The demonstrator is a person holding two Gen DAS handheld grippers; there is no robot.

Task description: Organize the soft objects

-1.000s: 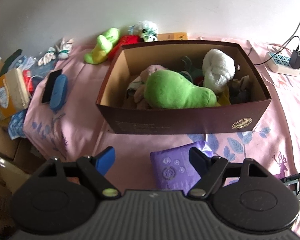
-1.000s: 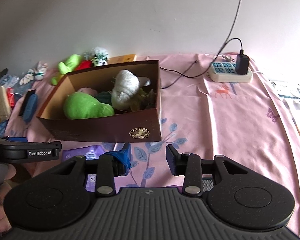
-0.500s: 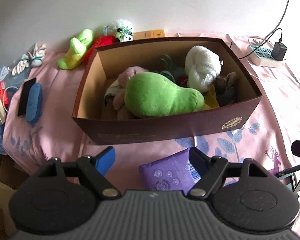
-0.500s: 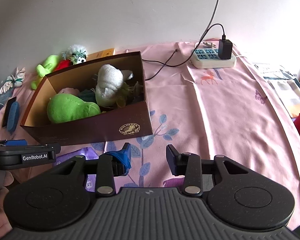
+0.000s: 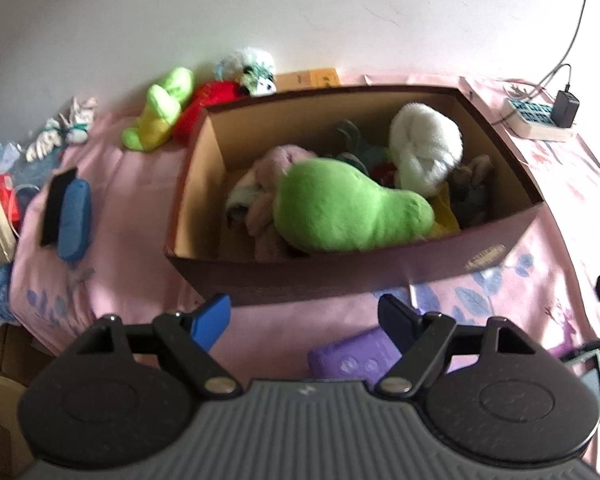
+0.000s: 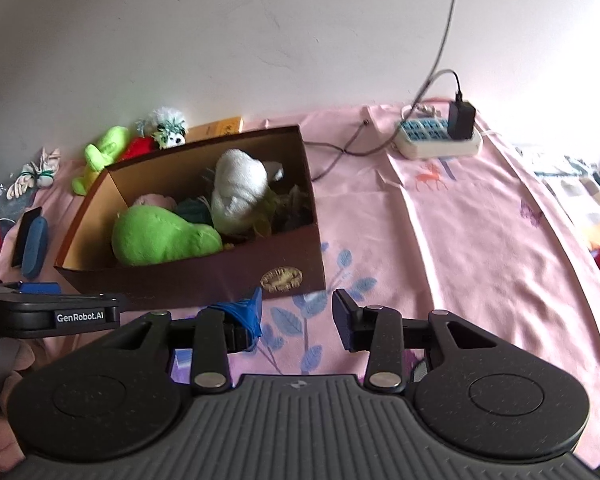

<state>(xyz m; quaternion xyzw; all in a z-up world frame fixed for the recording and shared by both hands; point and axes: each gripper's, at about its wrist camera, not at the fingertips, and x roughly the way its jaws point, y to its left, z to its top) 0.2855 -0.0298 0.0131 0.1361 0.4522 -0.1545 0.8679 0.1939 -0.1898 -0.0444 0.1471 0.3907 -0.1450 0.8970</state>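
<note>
Purple pack is lying just under the wide-open, empty left gripper, nearer than the narrowly parted, empty right gripper.

wall: plain white | pink printed cloth covers surface | daylight

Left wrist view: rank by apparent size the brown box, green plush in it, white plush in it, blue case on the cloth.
1. brown box
2. green plush
3. white plush
4. blue case

White plush versus blue case is close; the case lies nearer the fisheye's edge, so that order is unsure.
</note>
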